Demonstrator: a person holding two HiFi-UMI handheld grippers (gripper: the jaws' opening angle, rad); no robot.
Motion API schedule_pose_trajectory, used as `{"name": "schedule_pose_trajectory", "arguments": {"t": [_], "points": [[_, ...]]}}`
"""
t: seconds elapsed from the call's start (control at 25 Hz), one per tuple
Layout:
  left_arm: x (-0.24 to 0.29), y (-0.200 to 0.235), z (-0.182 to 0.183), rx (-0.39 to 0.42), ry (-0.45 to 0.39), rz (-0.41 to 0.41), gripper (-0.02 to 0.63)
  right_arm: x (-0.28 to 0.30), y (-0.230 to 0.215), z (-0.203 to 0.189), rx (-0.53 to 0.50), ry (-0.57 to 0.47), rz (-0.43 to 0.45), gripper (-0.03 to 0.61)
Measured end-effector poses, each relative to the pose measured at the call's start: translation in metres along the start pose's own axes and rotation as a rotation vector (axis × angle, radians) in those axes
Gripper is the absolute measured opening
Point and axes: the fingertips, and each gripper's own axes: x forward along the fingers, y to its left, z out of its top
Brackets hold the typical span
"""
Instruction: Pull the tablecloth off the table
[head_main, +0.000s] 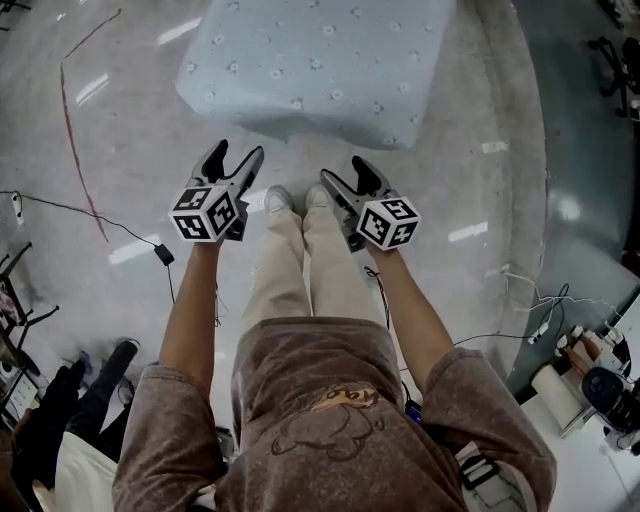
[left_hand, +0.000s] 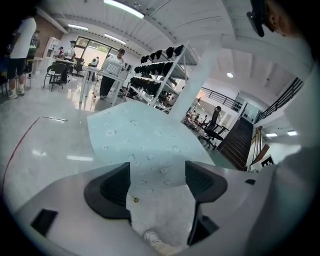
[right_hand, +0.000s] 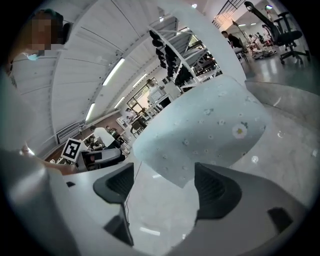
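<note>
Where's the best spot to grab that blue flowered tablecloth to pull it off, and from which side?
Pinch the tablecloth's draped near edge, left gripper toward its left corner, right gripper toward its right. Come from where you stand: that edge hangs free and faces both open grippers, so it should slide straight back.

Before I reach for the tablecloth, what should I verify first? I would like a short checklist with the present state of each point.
1. Left gripper open, nothing between its jaws: ok.
2. Right gripper open, nothing between its jaws: ok.
3. Tablecloth spread flat, nothing on its visible part: ok.
4. Grippers at the near cloth edge: not ok; both hang short of it, above the floor.
5. Far side of the cloth free to slide: cannot tell; it is out of view.
</note>
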Motion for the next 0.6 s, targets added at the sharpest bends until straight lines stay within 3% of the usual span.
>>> {"name": "schedule_pose_trajectory", "arguments": {"t": [0.24, 0.6], "points": [[0.02, 0.026, -0.032, -0.014, 0.027, 0.0, 0.334, 0.017, -0.041, -0.021, 0.048, -0.012, -0.061, 0.365], [0.053, 0.072, -0.054, -0.015, 0.046, 0.03, 0.339, 0.049, -0.081, -0.046, 0.059, -0.012, -0.078, 0.365]]}}
